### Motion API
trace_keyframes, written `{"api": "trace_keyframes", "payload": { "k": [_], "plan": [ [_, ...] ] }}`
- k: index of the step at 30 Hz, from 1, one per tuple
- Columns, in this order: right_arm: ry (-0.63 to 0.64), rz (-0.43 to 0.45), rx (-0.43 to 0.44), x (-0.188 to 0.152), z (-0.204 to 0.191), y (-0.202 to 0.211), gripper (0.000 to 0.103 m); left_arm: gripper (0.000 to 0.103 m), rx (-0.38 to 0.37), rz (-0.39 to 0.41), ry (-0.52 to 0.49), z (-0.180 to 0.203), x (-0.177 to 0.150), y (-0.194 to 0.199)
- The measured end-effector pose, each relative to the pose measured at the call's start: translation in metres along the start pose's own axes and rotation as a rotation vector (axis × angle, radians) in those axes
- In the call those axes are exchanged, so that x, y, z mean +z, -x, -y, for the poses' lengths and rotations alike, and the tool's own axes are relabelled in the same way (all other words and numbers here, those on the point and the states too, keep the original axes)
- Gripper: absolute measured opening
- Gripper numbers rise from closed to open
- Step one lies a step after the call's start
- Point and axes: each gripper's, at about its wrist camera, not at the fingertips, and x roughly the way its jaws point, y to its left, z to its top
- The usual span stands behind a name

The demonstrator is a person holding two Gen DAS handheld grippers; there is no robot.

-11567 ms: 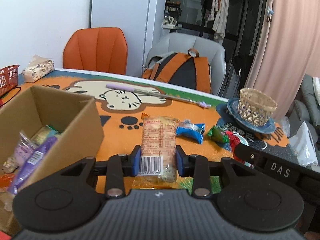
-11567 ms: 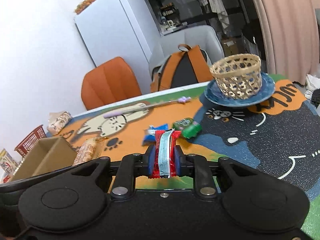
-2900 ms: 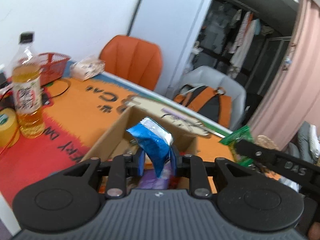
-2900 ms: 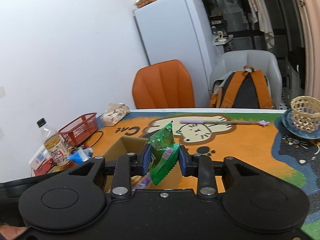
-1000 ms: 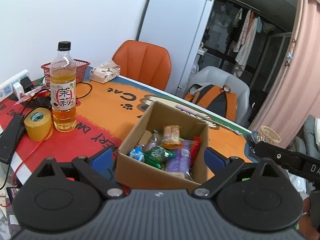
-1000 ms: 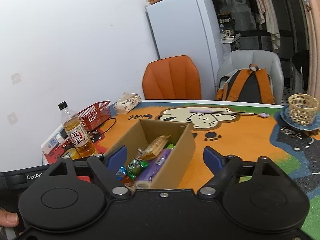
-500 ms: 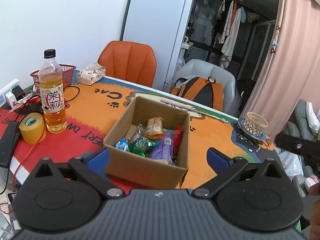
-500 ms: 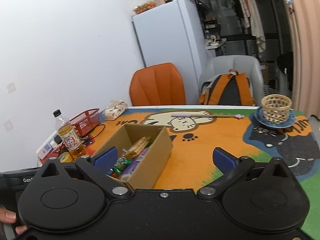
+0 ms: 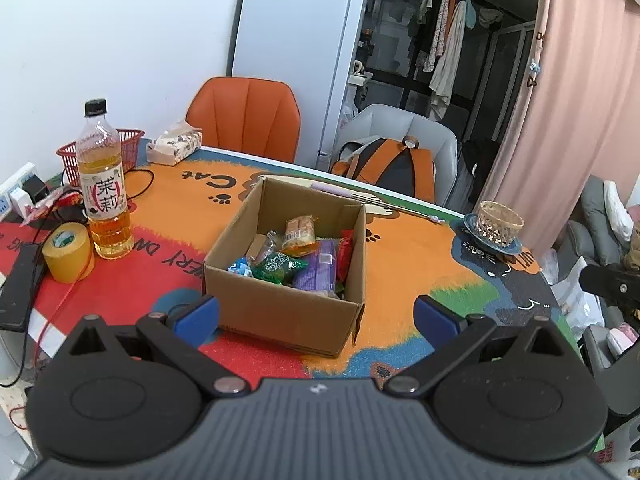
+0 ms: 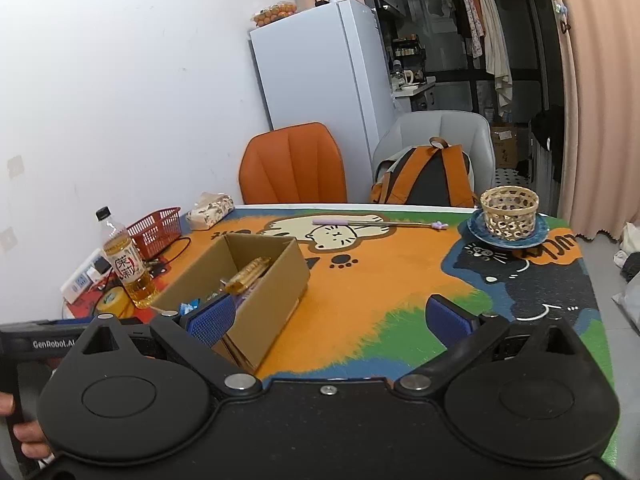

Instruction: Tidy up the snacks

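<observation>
A lived-in home: a tall white fridge stands behind an orange padded chair, clothes hang on a rail past a pink curtain, and a cartoon-cat cloth covers the counter.

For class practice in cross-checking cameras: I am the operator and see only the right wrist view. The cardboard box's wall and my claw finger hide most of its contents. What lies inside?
Observer: The left wrist view looks down into the cardboard box; a green packet lies near its front wall.
Operator: Anything beside it?
Observer: A purple packet lies directly to its right in that view.
Operator: Is the left claw carrying anything?
Observer: No. The left claw stands open with nothing between its fingers.
</observation>
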Motion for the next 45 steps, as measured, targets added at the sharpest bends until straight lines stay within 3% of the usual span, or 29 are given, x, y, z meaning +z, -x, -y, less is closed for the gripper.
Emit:
{"api": "trace_keyframes", "payload": {
  "k": [13,45],
  "plan": [
    [0.019,0.045,0.002,-0.003,0.006,0.030,0.103,0.103,-0.007,0.017,-0.041,0.009,0.000,0.013],
    [0.020,0.043,0.020,-0.005,0.002,0.030,0.103,0.103,-0.009,0.034,-0.052,0.010,-0.002,0.022]
  ]
}}
